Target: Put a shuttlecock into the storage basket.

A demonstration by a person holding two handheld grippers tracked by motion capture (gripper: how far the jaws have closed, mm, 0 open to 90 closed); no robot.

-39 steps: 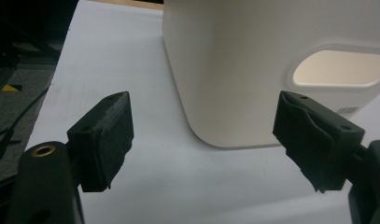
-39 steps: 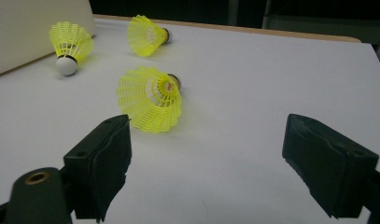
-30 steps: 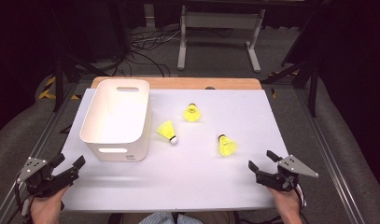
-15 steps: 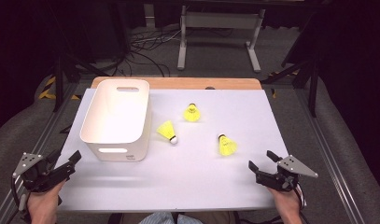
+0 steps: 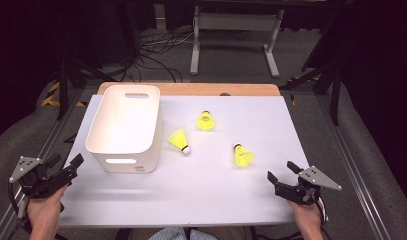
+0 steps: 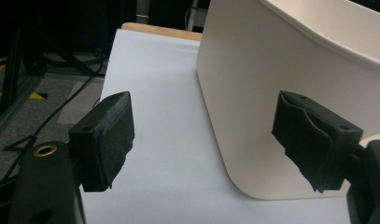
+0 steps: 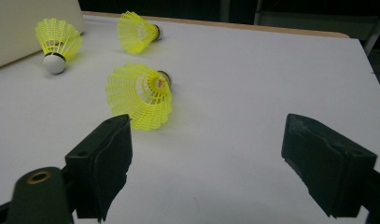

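Three yellow shuttlecocks lie on the white table top (image 5: pixel 211 195): one at the back (image 5: pixel 205 121), one with a white cork beside the bin (image 5: pixel 179 140), and one nearest the right hand (image 5: pixel 243 155). A white bin (image 5: pixel 123 125) stands at the left. My left gripper (image 5: pixel 66 163) is open near the bin's front left corner, off the table's left edge. In the left gripper view the left gripper (image 6: pixel 204 140) frames the bin's wall (image 6: pixel 271 88). My right gripper (image 5: pixel 281 171) is open at the front right. In the right gripper view the right gripper (image 7: pixel 206 158) faces the nearest shuttlecock (image 7: pixel 141 95), holding nothing.
The bin's inside looks empty from above. Farther off in the right gripper view lie the other two shuttlecocks (image 7: pixel 57 42) (image 7: pixel 136 30) and the bin's corner (image 7: pixel 19 28). A wooden strip (image 5: pixel 191 89) edges the table's far side. Cables and stand legs lie on the floor beyond.
My left gripper has drifted a little to the left and forward, still open. The right gripper and the shuttlecocks have stayed put.
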